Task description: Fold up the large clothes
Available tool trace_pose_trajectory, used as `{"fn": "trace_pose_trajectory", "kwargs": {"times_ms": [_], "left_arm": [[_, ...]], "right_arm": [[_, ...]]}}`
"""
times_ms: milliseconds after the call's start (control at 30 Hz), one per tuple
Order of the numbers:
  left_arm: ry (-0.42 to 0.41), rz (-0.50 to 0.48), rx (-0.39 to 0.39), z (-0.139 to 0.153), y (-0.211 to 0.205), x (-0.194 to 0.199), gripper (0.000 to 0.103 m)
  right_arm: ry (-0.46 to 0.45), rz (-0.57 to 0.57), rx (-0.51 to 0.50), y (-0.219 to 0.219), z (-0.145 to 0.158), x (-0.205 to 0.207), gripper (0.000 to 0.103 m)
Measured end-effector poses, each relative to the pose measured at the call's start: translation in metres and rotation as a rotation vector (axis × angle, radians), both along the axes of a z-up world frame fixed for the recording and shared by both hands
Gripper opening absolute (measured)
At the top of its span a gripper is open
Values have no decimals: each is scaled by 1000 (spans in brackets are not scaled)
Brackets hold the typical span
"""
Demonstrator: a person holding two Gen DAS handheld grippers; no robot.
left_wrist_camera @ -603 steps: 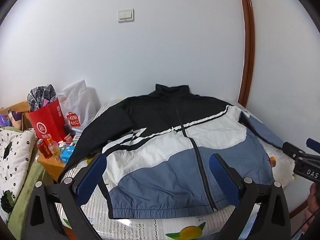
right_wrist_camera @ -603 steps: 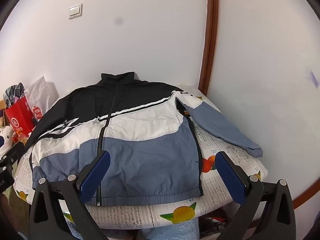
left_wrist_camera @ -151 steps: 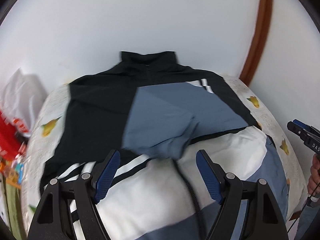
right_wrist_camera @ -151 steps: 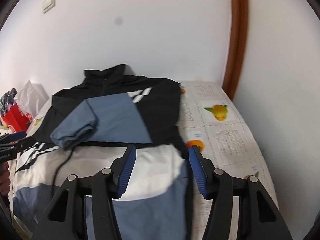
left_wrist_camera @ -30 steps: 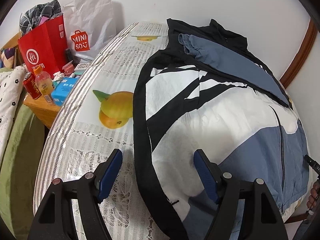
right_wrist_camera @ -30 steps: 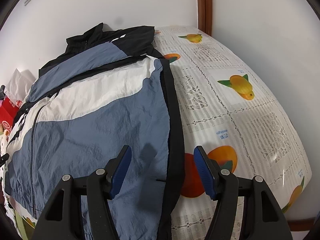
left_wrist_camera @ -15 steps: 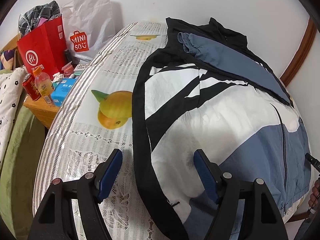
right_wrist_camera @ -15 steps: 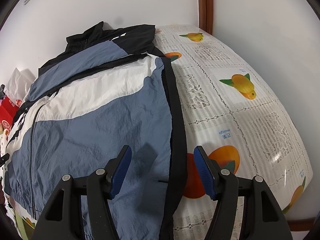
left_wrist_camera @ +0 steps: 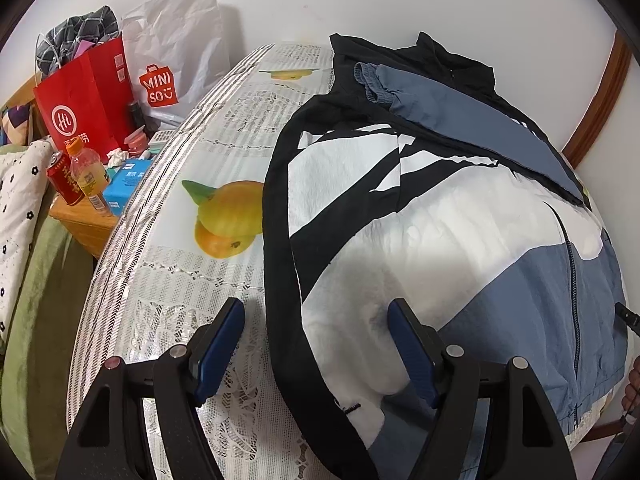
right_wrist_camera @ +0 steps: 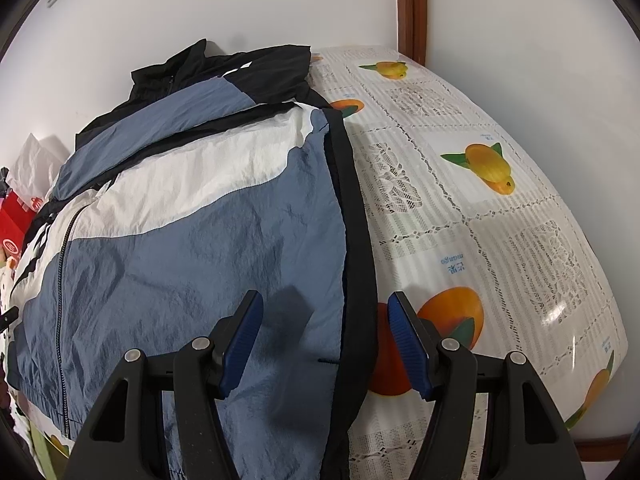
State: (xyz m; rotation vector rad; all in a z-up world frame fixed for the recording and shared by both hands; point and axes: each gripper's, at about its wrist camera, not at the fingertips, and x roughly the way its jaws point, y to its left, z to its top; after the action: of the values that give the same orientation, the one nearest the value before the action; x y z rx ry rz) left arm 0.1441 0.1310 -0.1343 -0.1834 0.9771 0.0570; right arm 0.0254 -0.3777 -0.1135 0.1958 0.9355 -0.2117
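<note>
The left gripper (left_wrist_camera: 316, 346) is held low with blue fingers spread wide, straddling the black side edge of one black, white and blue zip jacket (left_wrist_camera: 460, 240). The right gripper (right_wrist_camera: 325, 334), equally wide, straddles the opposite edge.

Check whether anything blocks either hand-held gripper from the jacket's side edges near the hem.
Nothing visible does. The left hand-held gripper is open astride the jacket's black left edge, and the right hand-held gripper is open astride its right edge. Only bare tablecloth lies beside each edge.
</note>
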Motion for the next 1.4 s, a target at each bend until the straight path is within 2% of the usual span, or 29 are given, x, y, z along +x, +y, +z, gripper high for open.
{"fn": "trace_pose_trajectory", "kwargs": {"times_ms": [1400], "left_arm": [[-6, -7, 54, -1, -7, -1, 72]], "right_arm": [[11, 12, -28, -1, -8, 0, 64]]}}
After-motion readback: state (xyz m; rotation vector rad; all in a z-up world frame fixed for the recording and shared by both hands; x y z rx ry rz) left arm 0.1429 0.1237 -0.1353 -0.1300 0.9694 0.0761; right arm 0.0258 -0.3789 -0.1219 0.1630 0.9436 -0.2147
